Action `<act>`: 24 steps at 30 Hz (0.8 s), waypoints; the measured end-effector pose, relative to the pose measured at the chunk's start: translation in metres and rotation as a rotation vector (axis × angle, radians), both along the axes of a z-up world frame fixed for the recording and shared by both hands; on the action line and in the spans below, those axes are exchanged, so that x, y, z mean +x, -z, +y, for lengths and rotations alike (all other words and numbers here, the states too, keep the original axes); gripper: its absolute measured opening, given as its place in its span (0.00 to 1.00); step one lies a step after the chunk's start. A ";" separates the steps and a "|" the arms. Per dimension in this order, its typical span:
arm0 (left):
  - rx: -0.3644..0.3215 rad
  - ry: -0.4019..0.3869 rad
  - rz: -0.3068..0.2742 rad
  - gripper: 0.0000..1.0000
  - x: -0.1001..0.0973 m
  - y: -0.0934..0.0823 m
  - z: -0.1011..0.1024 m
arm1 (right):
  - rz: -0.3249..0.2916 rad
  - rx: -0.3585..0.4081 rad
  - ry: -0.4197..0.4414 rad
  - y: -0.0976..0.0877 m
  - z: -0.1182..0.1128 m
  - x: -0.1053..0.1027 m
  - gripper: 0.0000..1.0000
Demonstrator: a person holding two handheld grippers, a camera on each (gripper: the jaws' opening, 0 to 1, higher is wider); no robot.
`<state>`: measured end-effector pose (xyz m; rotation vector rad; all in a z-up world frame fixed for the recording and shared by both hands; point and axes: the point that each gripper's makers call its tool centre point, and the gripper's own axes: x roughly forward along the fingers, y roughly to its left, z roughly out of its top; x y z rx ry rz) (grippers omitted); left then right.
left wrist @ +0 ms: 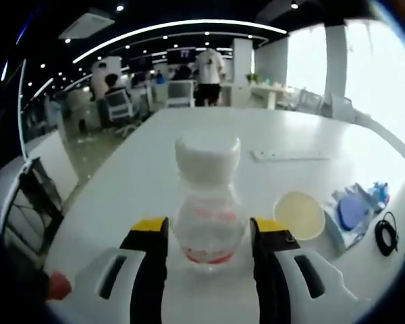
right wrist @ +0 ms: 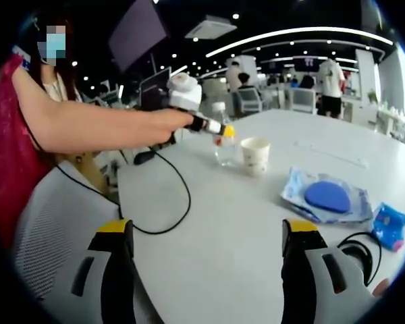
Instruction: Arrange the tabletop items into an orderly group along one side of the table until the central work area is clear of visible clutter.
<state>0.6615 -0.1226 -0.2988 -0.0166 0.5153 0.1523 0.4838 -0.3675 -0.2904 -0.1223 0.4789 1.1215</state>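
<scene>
a clear plastic bottle (left wrist: 208, 202) with a white cap and a red label stands upright on the white table (left wrist: 189, 135), between the two yellow-tipped jaws of the left gripper (left wrist: 208, 233). the jaws sit close on either side of its lower body, but whether they press on it cannot be told. in the right gripper view the same bottle (right wrist: 224, 145) stands near the far left edge of the table (right wrist: 256, 223), with the left gripper (right wrist: 219, 129) reaching to it from the left, held by a person's bare arm (right wrist: 101, 125).

just beside the bottle stands a paper cup (left wrist: 299, 214), upright and open at the top; in the right gripper view the cup (right wrist: 255, 155) is just to the right of the bottle. further right lies a clear plastic bag with a blue round thing inside (right wrist: 327, 196), then a small blue packet (right wrist: 391, 223) and a coiled black cable (right wrist: 358, 246). a black cord (right wrist: 182, 196) trails across the table from the left gripper. a flat white strip (left wrist: 290, 156) lies further back on the table.

the right gripper (right wrist: 206, 263) hovers over bare tabletop with its jaws wide apart and nothing between them.
</scene>
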 end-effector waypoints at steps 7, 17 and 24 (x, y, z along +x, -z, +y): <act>-0.003 -0.003 -0.047 0.69 0.002 -0.009 0.000 | 0.000 0.001 -0.002 0.000 0.000 0.000 0.90; -0.017 0.029 -0.147 0.67 -0.011 -0.043 -0.004 | -0.006 0.006 -0.002 -0.002 0.000 0.000 0.90; -0.052 0.105 -0.199 0.66 -0.033 -0.061 -0.029 | -0.013 0.009 -0.003 -0.005 0.001 0.000 0.90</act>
